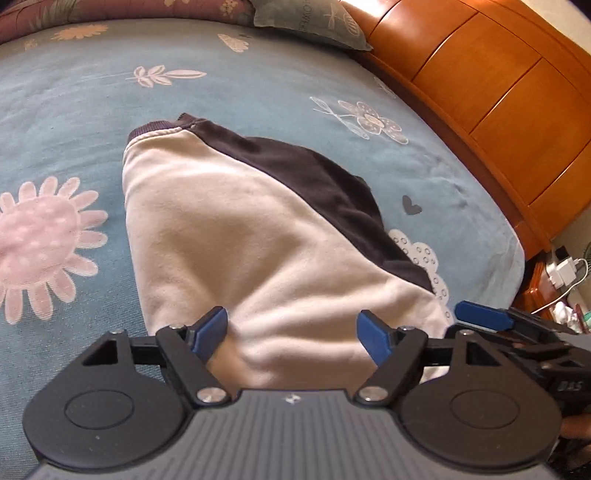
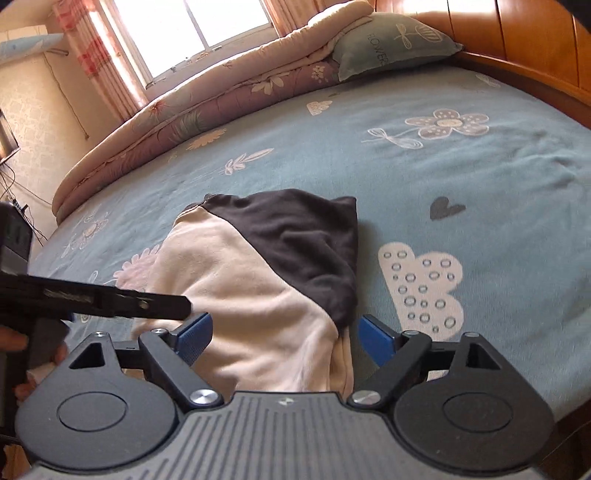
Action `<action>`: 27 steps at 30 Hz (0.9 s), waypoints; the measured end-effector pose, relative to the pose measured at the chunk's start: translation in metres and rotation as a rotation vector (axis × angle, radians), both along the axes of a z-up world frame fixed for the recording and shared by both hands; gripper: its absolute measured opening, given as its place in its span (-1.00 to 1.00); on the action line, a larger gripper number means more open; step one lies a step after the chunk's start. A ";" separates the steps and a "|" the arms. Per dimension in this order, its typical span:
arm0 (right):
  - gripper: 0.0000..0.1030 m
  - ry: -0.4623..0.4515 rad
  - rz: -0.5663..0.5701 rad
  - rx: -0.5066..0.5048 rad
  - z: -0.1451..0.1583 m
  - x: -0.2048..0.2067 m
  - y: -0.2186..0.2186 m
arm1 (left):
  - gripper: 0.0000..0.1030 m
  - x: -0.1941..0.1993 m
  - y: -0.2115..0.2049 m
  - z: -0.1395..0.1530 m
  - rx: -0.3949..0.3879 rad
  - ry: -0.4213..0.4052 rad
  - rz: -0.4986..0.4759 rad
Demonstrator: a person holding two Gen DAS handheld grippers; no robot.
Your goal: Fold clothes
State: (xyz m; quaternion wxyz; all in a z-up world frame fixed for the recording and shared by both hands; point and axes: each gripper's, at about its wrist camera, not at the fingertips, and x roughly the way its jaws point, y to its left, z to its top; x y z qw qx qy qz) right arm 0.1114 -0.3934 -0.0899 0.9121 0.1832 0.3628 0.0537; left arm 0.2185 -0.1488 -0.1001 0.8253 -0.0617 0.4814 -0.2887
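A folded garment (image 1: 229,236), cream with a dark brown sleeve and ribbed collar, lies flat on the blue flowered bedsheet (image 1: 74,110). My left gripper (image 1: 291,330) hovers open over its near end, with cream cloth beneath and between the blue pads (image 1: 210,332), which do not pinch it. In the right wrist view the same garment (image 2: 243,280) has its dark part (image 2: 306,243) on the right. The right gripper (image 2: 284,338) is open too, its jaws straddling the garment's near right corner. Each gripper shows in the other's view: the right one (image 1: 484,319) and the left one (image 2: 110,299).
An orange wooden headboard (image 1: 498,92) runs along the right of the bed. A grey-green pillow (image 2: 391,44) and a rolled quilt (image 2: 207,103) lie at the far side under a window (image 2: 192,29). White chargers and cables (image 1: 561,273) sit beyond the bed's corner.
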 end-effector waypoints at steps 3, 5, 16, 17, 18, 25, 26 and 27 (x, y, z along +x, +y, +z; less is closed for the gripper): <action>0.75 -0.025 0.015 -0.010 0.008 -0.010 0.004 | 0.50 -0.009 0.009 0.022 -0.047 0.002 0.002; 0.76 -0.048 0.040 0.002 0.013 -0.011 0.008 | 0.55 -0.016 0.013 0.030 -0.046 -0.006 -0.010; 0.79 0.010 0.326 0.150 0.000 -0.012 0.062 | 0.56 -0.049 0.059 0.038 0.098 -0.007 0.153; 0.79 0.025 0.353 0.165 -0.004 -0.011 0.071 | 0.56 -0.053 0.060 0.043 0.116 -0.030 0.153; 0.79 0.041 0.381 0.180 -0.008 -0.010 0.080 | 0.57 -0.056 0.063 0.049 0.125 -0.049 0.152; 0.79 0.109 0.502 0.168 -0.028 0.000 0.136 | 0.62 -0.076 0.085 0.059 0.109 -0.075 0.175; 0.79 0.112 0.515 0.162 -0.028 0.002 0.142 | 0.62 -0.078 0.090 0.060 0.105 -0.076 0.185; 0.79 0.113 0.518 0.156 -0.029 0.004 0.147 | 0.62 -0.080 0.095 0.061 0.098 -0.077 0.196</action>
